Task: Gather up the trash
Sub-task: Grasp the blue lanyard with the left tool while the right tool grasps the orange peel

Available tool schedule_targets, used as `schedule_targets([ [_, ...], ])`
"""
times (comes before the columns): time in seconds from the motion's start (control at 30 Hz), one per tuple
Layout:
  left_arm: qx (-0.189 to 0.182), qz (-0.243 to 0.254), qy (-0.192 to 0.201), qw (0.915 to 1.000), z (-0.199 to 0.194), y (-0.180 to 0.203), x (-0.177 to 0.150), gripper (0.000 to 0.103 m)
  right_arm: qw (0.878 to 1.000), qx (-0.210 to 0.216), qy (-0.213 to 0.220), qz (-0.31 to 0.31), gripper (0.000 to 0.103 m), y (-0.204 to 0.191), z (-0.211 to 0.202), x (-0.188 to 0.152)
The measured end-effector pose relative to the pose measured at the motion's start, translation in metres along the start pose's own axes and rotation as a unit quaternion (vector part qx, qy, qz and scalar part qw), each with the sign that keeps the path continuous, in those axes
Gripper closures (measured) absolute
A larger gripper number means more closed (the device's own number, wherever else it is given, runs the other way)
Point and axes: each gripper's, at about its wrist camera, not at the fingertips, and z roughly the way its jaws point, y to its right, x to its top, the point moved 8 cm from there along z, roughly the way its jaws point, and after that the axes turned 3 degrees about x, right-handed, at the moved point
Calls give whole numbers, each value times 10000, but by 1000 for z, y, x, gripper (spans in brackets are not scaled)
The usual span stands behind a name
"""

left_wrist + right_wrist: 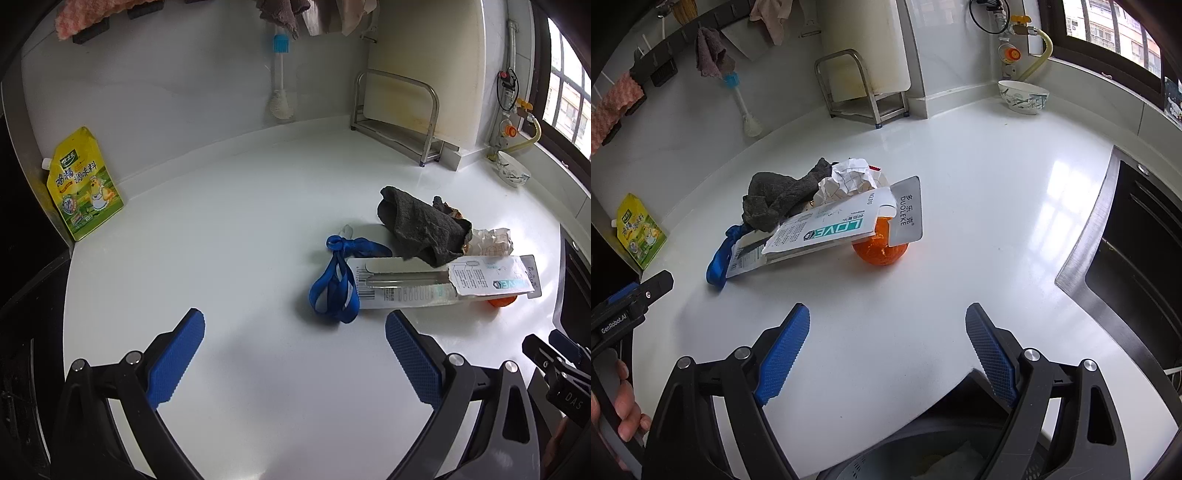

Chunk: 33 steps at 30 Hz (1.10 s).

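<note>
A pile of trash lies on the white counter. It holds a dark grey rag, a crumpled paper ball, a flat plastic package, a blue ribbon loop and an orange peel under the package. My left gripper is open and empty, just short of the ribbon. My right gripper is open and empty, short of the peel.
A yellow seasoning pouch leans at the left wall. A steel rack with a cutting board stands at the back. A bowl sits near the window. A sink lies to the right. A bin shows below the counter edge.
</note>
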Motion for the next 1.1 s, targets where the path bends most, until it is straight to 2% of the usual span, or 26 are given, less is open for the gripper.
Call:
schedule_targets([
  [0.53, -385, 373, -83, 9985, 64, 3, 45, 6, 9976, -595, -52, 350, 20, 12, 52, 22],
  [0.73, -475, 579, -149, 9971, 80, 9, 51, 6, 9966, -776, -37, 268, 21, 12, 63, 31],
  [1.1, -661, 584, -281, 9957, 98, 8, 51, 6, 9957, -920, 78, 112, 21, 3, 69, 38],
])
